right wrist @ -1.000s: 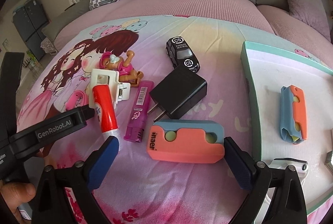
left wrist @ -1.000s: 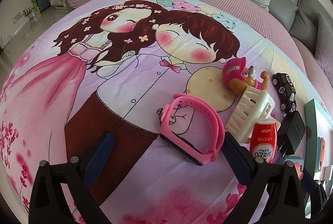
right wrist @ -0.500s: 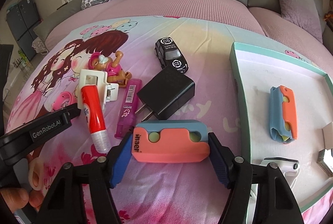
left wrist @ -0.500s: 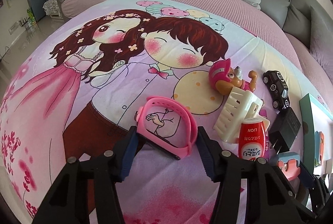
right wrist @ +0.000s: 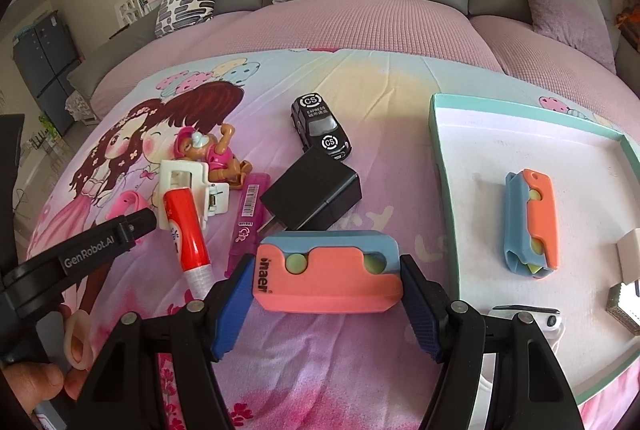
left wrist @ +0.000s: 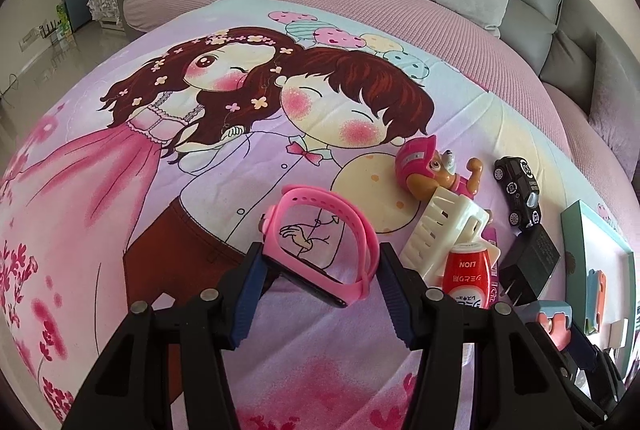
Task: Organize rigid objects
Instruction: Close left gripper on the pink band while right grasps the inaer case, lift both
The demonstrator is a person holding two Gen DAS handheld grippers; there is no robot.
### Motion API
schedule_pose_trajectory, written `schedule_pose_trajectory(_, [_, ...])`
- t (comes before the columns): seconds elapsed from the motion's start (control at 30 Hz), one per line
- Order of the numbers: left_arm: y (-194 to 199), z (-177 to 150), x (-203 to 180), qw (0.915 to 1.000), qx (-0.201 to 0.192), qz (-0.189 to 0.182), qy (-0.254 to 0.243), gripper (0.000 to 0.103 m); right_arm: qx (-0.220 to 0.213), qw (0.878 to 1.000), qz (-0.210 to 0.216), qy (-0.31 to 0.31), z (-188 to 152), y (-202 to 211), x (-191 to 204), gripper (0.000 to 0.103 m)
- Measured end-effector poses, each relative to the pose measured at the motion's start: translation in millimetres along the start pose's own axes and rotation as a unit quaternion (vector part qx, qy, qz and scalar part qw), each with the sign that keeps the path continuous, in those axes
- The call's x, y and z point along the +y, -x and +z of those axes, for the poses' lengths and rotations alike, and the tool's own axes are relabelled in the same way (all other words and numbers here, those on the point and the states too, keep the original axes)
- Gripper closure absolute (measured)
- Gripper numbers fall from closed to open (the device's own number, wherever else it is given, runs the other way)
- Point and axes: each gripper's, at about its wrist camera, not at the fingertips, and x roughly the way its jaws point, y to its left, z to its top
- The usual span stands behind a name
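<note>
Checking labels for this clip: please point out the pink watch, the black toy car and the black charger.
pink watch [left wrist: 362, 230]: left wrist view, on the strap's right side.
black toy car [right wrist: 322, 126]: right wrist view, on its roof.
black charger [right wrist: 316, 192]: right wrist view, on its top face.

2 orange-blue blocks [right wrist: 328, 280], 1 toy car [right wrist: 322, 128], 1 charger [right wrist: 314, 190], 1 pink watch [left wrist: 324, 250], 1 pup figure [right wrist: 208, 154]
</note>
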Motion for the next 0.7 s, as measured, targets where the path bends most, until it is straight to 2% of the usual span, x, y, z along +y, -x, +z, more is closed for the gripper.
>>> schedule_pose_trajectory(0.27, [34,8,-6,0.999,-0.038,-0.024,0.002,0.046,-0.06,0.998,-0.004,-0.028,11,31,-15,0.031])
schedule_pose_trajectory(0.43, [55,9,-28,0.9966,-0.06,-0.053,-0.022,0.046,-0.078,0.995,-0.017,-0.059,16,41,-40,0.031])
schedule_pose_trajectory(0.7, [62,2,-74,0.9918,-0.055,-0.089,-0.074,0.046,-0.094,0.99,-0.053,-0.095,17,55,-85,0.031])
